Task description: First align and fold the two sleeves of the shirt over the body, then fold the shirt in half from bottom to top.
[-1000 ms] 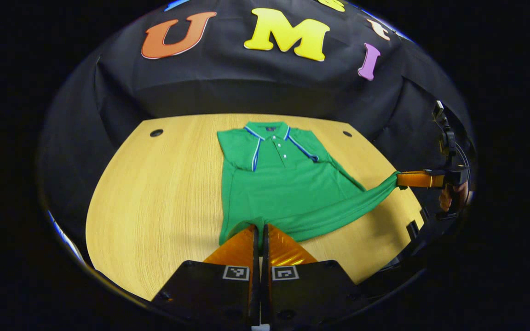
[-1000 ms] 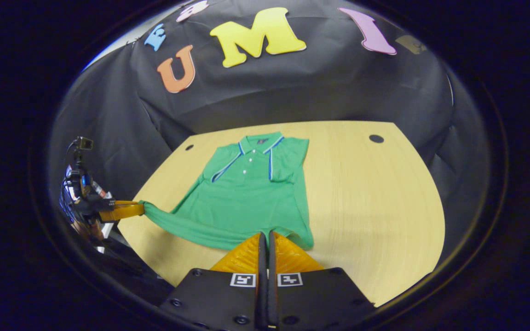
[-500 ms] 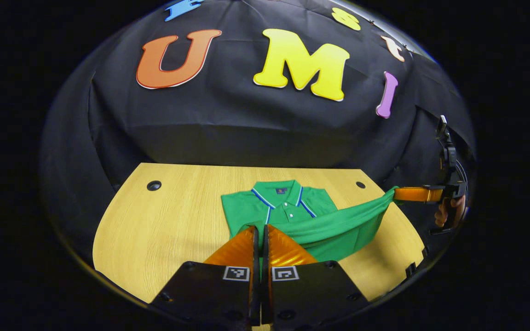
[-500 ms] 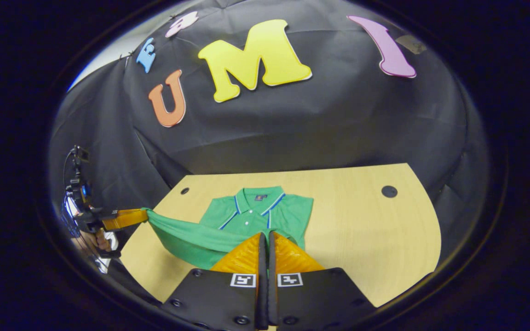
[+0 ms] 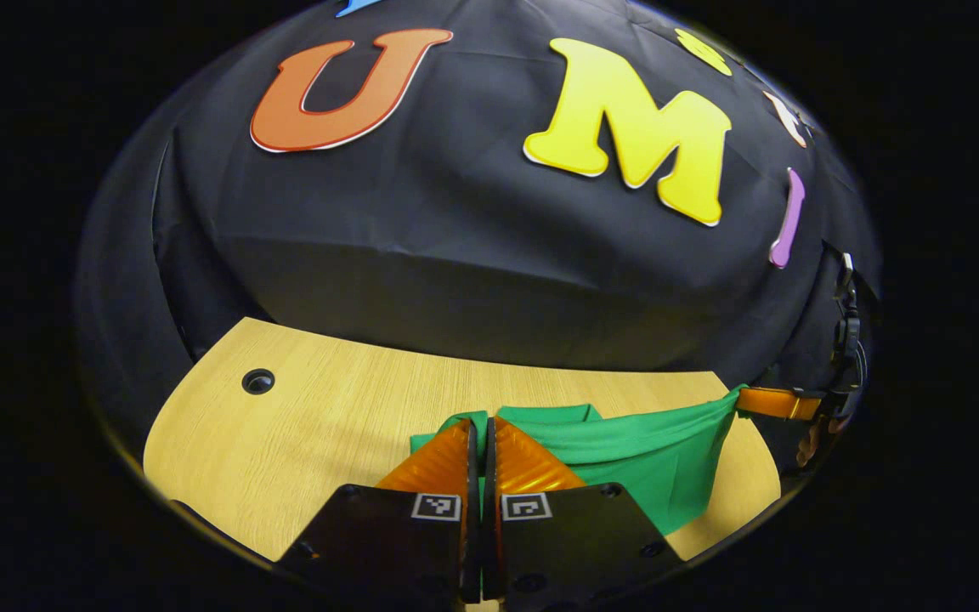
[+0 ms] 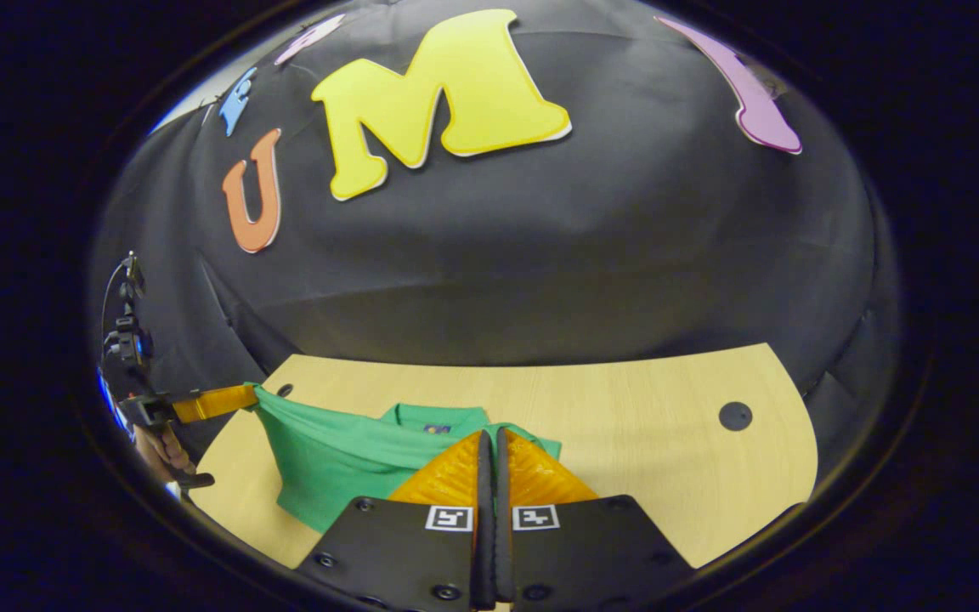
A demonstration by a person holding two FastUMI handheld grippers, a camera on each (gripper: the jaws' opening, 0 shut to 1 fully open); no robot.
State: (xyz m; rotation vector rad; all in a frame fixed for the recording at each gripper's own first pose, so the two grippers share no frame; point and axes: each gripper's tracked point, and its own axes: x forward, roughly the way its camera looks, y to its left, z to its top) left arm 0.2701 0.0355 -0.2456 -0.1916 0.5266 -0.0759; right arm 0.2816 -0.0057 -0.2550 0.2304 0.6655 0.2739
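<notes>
The green polo shirt (image 5: 625,450) lies on the wooden table (image 5: 319,416), its collar end toward the table's far edge. The left gripper (image 5: 483,425) is closed narrow on one corner of the hem, both fingers pressed together with green cloth pinched between them. The right gripper (image 6: 489,438) is clamped the same way on the other hem corner. In the left gripper view the right gripper shows again near the table's right edge, with the hem drawn taut between the two tools and the lifted bottom half hanging as a soft sheet over the body. In the right gripper view the collar (image 6: 432,416) peeks out beyond the raised hem.

Judging from this, the bottom-to-top fold is well along, with the hem nearly over the collar.

The knit looks light, limp and a little stretchy: it sags wherever it is unsupported and will crease or slide if tension is uneven. The hem corners are the right holds, kept level and evenly apart so the edge lands straight on the shoulders. Letting one corner go early would probably skew the fold.
</notes>
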